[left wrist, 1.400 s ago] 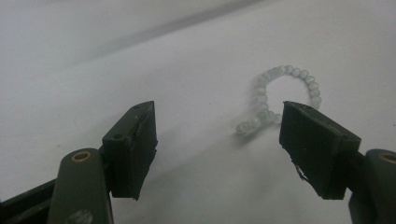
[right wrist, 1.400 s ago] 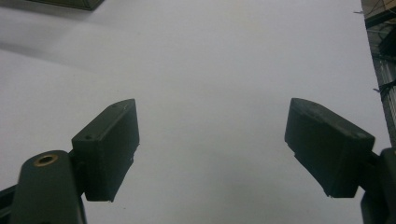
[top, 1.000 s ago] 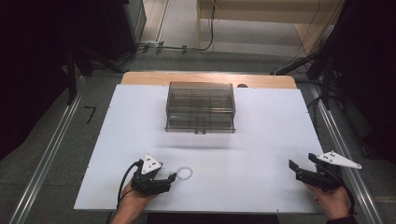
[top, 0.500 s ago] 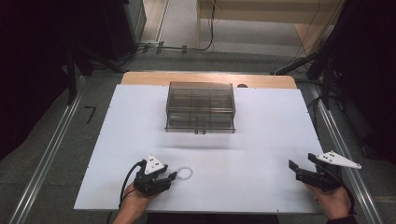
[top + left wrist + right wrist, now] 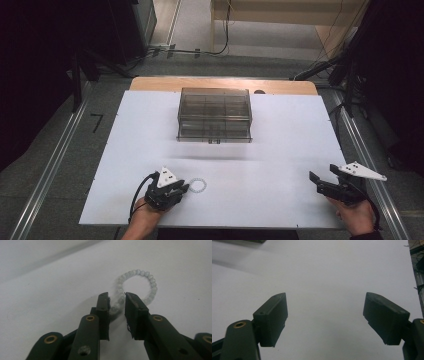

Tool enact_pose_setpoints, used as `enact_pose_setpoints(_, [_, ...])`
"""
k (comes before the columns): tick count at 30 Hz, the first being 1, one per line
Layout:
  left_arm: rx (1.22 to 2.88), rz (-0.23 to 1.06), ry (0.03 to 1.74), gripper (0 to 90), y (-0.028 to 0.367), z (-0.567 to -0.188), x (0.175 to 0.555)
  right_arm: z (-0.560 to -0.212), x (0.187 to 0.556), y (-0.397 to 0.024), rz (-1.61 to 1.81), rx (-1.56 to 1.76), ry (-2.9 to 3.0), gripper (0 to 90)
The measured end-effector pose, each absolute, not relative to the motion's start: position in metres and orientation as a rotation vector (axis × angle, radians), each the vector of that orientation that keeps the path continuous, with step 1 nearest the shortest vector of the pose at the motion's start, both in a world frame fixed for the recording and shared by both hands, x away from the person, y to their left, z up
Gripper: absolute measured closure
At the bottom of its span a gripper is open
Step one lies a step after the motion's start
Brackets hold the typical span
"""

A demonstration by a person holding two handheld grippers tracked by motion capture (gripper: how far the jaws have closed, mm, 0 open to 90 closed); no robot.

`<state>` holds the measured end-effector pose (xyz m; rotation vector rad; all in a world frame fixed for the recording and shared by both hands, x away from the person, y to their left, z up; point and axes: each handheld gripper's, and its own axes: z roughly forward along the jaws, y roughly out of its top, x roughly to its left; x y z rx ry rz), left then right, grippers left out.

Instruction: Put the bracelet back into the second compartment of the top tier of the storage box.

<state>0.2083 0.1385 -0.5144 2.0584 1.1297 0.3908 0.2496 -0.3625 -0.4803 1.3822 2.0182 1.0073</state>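
Item: bead bracelet (image 5: 136, 287), pale translucent beads in a closed ring; lies flat on the white table (image 5: 280, 145) near the near edge, left of centre, well apart from everything but the gripper at it

Item: left gripper (image 5: 117, 298), held low over the table by the person's left hand (image 5: 150, 210) at the near-left part; jaws narrowed to a slim gap, with the nearest arc of the bracelet lying in that gap; whether the pads already press the beads cannot be told, so it reads as closing on the ring and not yet a firm hold; the low, shallow approach appears chosen so the jaws can straddle one strand of beads without pushing the whole ring away

Item: right gripper (image 5: 325, 312), near the near-right corner of the table; jaws spread wide, nothing between them, bare table beneath; judged to be parked aside, ready for a later step

Item: clear storage box (image 5: 215, 114), smoky transparent plastic with inner compartments, standing toward the far edge, about centre; a small latch or handle shows on its near face; appears shut, contents too faint to tell; a likely destination for the bracelet, though that is a guess

Risk noted: beads are round and smooth, so a pinch on a single strand may slip
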Motion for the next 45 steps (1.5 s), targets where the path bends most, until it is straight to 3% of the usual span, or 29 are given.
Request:
enact_pose_setpoints(8, [2.077,0.371,1.111,84.6,0.137,-0.514,0.208,-0.48,0.25,-0.362,1.006,1.385,2.017,18.0])
enact_pose_setpoints(19, [2.083,0.365,1.096,85.5,0.134,-0.513,0.207,-0.48,0.25,-0.363,1.007,1.384,2.018,18.3])
enact_pose_setpoints(45, [1.918,0.447,1.107,86.5,0.141,-0.493,0.204,-0.481,0.25,-0.363,1.007,1.399,2.018,18.6])
